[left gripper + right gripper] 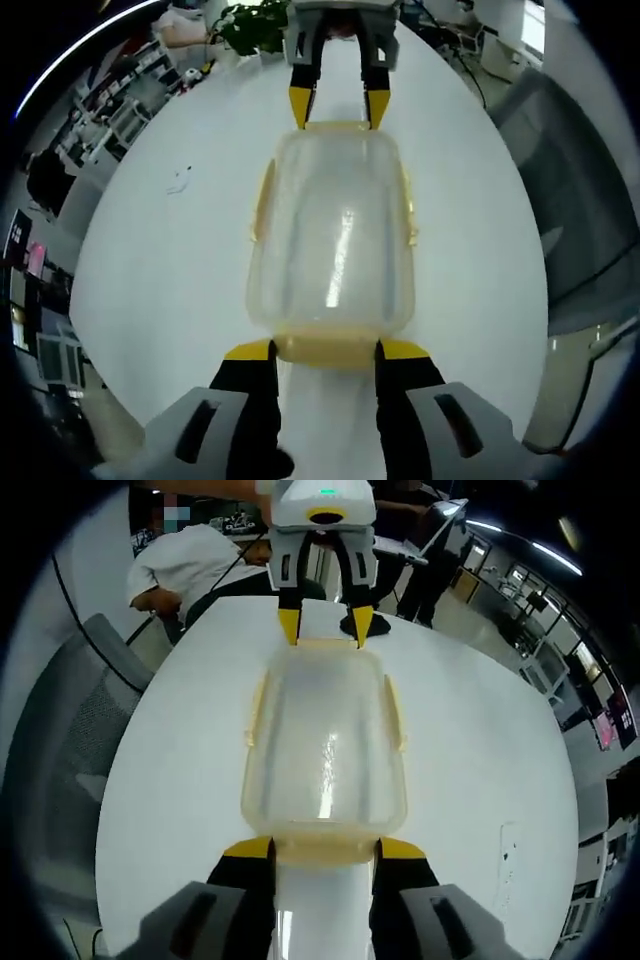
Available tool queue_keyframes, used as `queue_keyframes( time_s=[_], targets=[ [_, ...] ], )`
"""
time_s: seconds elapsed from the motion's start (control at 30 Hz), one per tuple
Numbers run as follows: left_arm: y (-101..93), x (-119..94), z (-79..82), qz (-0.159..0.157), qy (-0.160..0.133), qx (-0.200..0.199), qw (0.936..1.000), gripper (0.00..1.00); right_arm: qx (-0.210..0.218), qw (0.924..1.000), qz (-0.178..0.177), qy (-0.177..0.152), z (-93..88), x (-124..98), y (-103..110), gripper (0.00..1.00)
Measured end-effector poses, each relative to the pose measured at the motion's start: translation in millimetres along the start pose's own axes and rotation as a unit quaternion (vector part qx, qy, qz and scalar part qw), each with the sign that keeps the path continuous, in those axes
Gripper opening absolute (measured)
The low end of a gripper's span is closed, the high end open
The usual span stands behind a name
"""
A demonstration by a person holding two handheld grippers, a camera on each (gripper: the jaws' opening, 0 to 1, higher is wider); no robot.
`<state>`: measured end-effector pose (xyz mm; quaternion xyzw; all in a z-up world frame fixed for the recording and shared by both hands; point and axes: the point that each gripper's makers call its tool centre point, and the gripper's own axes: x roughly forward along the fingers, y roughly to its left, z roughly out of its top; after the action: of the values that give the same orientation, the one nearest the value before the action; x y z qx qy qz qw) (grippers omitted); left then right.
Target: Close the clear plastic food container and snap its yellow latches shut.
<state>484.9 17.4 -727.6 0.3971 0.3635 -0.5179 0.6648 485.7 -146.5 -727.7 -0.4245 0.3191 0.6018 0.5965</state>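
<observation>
Two grippers, left gripper (325, 349) and right gripper (325, 847), face each other, fingers parted astride the container's (335, 240) end latches.

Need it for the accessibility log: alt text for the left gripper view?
A closed clear container with yellow latches lies on a white table, the left gripper's fingers straddling its near end latch. The right gripper straddles the far end; a plant stands behind.

Ahead of me a round white table (180, 260) carries a small dark scuff (179, 181), with a leafy green potted plant (252, 24) past its edge, grey mesh chairs (60, 750) alongside, and what looks like a seated person in a white shirt (190, 565).
</observation>
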Motion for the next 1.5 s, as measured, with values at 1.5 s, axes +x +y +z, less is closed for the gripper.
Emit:
queue_keyframes(
  time_s=[1.5],
  targets=[
    [-9.5, 41, 122.1, -0.001, -0.034, -0.014, 0.9993, 0.34, 0.000, 0.9996, 0.008, 0.026, -117.5, -55, -3, 0.34]
  ],
)
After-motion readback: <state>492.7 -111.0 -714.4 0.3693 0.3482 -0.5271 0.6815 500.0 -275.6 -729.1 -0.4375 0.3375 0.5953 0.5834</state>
